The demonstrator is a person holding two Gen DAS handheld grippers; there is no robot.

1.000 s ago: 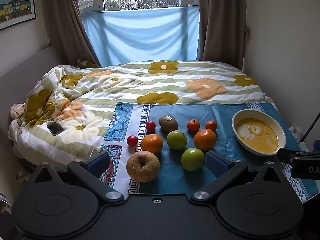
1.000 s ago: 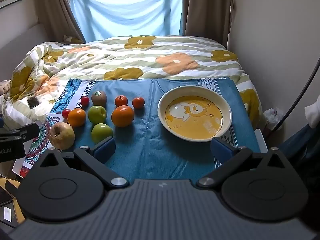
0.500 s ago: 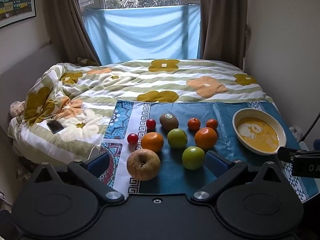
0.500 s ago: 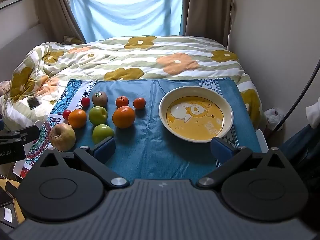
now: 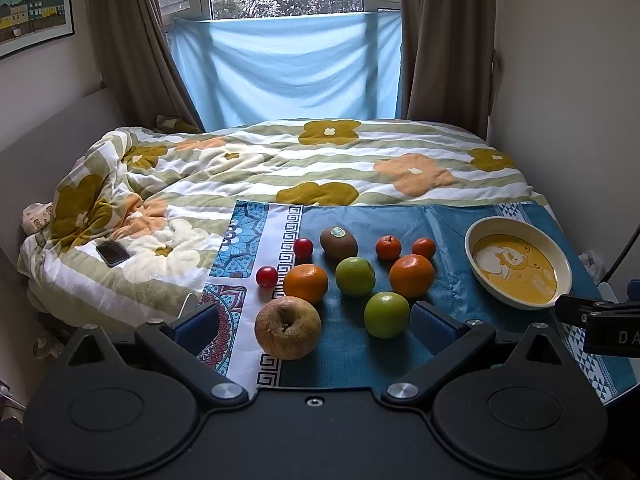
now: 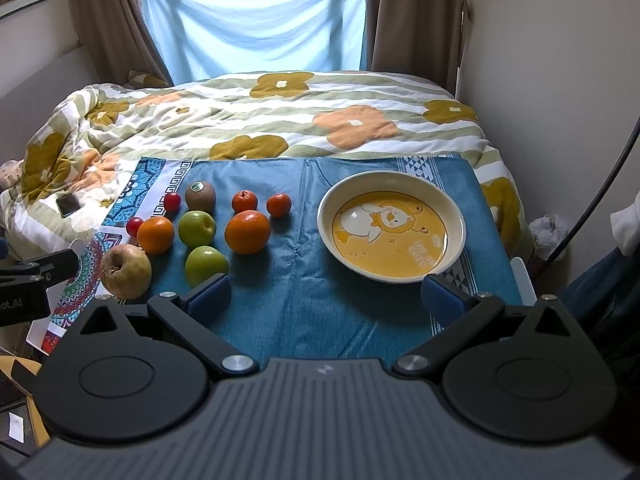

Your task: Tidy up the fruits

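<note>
A flowered duvet (image 5: 320, 160) covers the bed, with a dark phone (image 5: 113, 253) lying on its left side. Brown curtains (image 5: 444, 40) flank the window, a pale blue sheet (image 5: 288, 68) hangs across it, and a framed picture (image 5: 32, 4) hangs on the left wall.

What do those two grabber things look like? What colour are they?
Both are black, each with two round discs, silver bolts and angled arms ending in blue pads. The left gripper has a smooth black body; the right gripper has a ribbed grey one with a tiny white mark. White letters show on each gripper's side.
</note>
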